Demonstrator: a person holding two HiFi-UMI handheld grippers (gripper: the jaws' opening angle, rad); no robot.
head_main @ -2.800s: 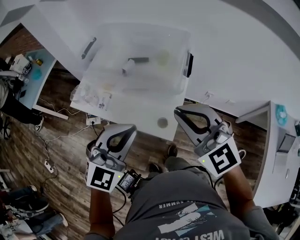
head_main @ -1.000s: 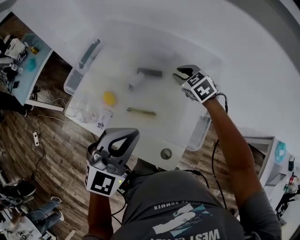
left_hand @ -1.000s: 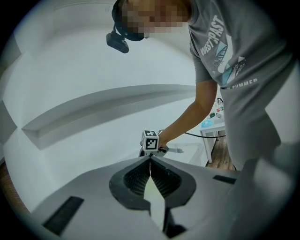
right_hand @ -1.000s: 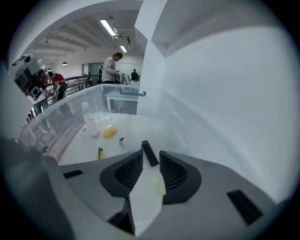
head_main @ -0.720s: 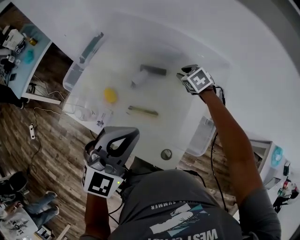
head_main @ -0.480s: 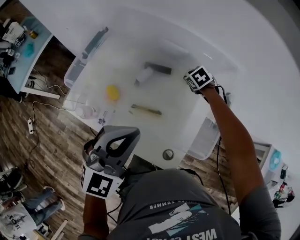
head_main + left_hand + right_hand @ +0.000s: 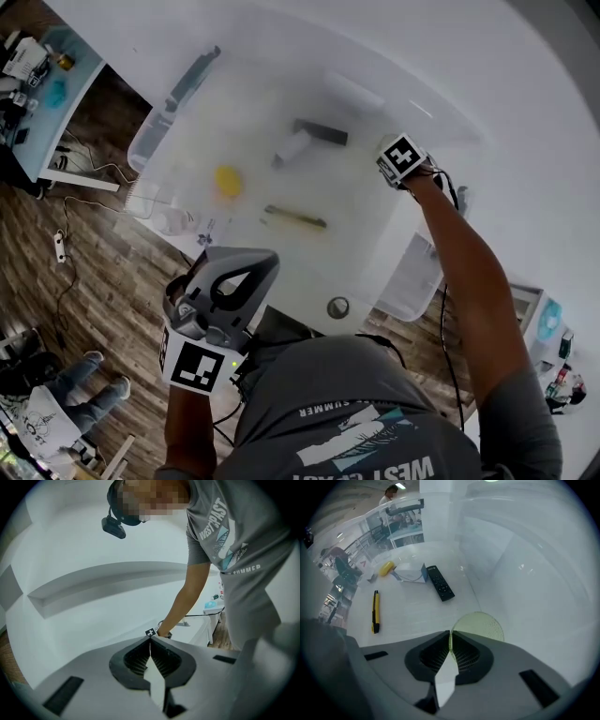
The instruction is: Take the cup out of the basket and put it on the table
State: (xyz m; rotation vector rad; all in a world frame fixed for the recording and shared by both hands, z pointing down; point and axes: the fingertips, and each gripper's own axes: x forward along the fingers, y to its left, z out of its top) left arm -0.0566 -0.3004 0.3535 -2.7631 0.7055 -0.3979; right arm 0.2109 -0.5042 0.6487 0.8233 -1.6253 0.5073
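Observation:
A pale green see-through cup [image 7: 482, 624] stands on the floor of the clear plastic basket [image 7: 525, 569] near its right wall. My right gripper [image 7: 450, 633] is down inside the basket [image 7: 150, 141], and its jaws are closing with the cup's near rim pinched between their tips. In the head view only the marker cube of the right gripper [image 7: 402, 160] shows, and it hides the cup. My left gripper [image 7: 225, 281] hangs shut and empty by the person's waist, off the white table [image 7: 525, 112]. In its own view, the tips of the left gripper [image 7: 150, 640] meet.
Also in the basket are a black remote [image 7: 440, 582], a yellow utility knife [image 7: 375, 611], a small yellow object [image 7: 386, 568] and a white box [image 7: 411, 573]. A small round object [image 7: 337, 307] sits on the table's near edge. Desks and wooden floor lie to the left.
My right gripper has gone from the person's waist out over the table and down into the basket's right side, shifting slightly rightward over the last second. The left gripper has stayed put.

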